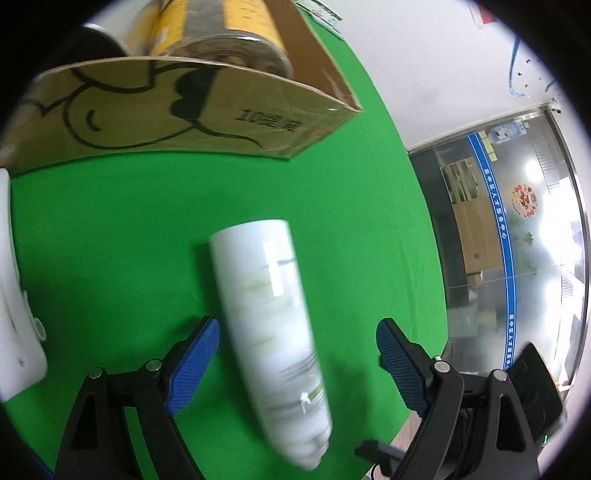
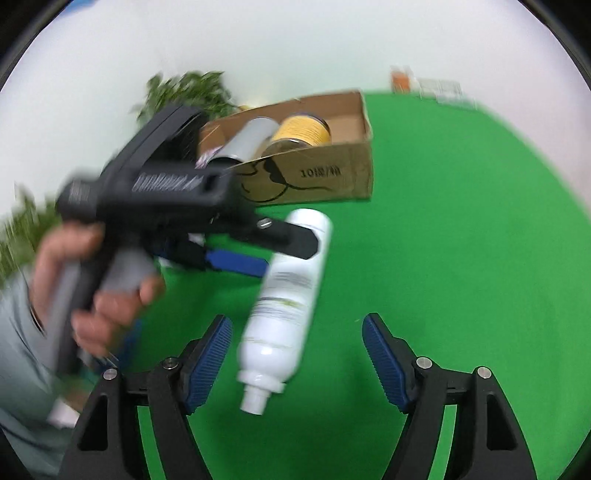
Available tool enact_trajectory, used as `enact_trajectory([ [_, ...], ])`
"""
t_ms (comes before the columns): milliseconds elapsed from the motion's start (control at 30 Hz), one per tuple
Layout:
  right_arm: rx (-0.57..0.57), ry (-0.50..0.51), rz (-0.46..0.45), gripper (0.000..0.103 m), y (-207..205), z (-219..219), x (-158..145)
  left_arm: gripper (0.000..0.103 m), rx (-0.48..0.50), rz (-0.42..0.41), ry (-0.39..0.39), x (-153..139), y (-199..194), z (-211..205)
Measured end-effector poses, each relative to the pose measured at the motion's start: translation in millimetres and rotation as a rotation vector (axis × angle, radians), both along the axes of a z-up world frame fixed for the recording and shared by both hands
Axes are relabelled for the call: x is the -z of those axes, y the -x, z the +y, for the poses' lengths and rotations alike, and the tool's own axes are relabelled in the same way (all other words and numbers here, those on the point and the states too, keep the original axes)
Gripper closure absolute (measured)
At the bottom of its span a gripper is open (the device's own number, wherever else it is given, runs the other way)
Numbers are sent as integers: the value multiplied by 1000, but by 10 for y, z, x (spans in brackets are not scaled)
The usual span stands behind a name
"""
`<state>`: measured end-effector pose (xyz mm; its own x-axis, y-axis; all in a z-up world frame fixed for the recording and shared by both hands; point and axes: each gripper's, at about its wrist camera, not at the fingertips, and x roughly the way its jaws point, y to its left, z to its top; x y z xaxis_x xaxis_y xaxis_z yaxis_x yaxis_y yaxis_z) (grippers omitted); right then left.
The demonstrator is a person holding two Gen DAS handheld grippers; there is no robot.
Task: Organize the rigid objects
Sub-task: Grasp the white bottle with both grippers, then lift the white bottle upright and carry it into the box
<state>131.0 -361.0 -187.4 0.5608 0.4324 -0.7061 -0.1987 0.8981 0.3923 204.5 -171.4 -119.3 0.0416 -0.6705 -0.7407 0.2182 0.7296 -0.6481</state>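
A white bottle (image 1: 271,332) lies on the green table, also in the right wrist view (image 2: 286,295), neck toward the camera. My left gripper (image 1: 297,365) is open with the bottle between its blue pads, not clamped; it shows in the right wrist view (image 2: 288,249) around the bottle's far end. My right gripper (image 2: 297,354) is open and empty around the bottle's neck end. A cardboard box (image 1: 177,114) beyond holds a yellow can (image 1: 221,33) and a grey can (image 2: 245,142).
The box (image 2: 314,173) stands at the back of the green table (image 2: 461,240). A white object (image 1: 14,306) lies at the left. The table edge runs along the right, with a glass wall (image 1: 517,240) beyond. A plant (image 2: 188,92) is behind.
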Motion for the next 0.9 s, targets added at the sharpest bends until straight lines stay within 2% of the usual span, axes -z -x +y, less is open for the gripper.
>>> enact_trajectory([
  [67, 0, -38, 54, 37, -115, 41, 81, 17, -12, 2, -26, 32, -17, 27],
  [133, -22, -70, 97, 41, -213, 157, 164, 22, -16, 4, -23, 33, -15, 72],
  [233, -66, -126, 150, 48, -326, 317, 301, 36, -14, 6, -41, 38, -16, 103],
  [300, -75, -98, 176, 52, -404, 471, 353, 51, -17, 6, -59, 45, -22, 144],
  [367, -64, -69, 175, 54, -440, 546, 370, 58, -14, 11, -69, 65, -27, 182],
  [533, -66, -13, 169, 56, -425, 653, 328, 59, -6, 8, -53, 44, -5, 212],
  [600, -69, 38, 111, 57, -351, 730, 177, 59, -15, -17, -21, -86, 19, 205],
  [667, -67, 32, 62, 57, -304, 744, 2, 59, -24, -66, 1, -275, 48, 222],
  [900, -84, 83, -145, 57, -384, 704, -900, 59, -27, -317, 18, -1299, -50, 217],
])
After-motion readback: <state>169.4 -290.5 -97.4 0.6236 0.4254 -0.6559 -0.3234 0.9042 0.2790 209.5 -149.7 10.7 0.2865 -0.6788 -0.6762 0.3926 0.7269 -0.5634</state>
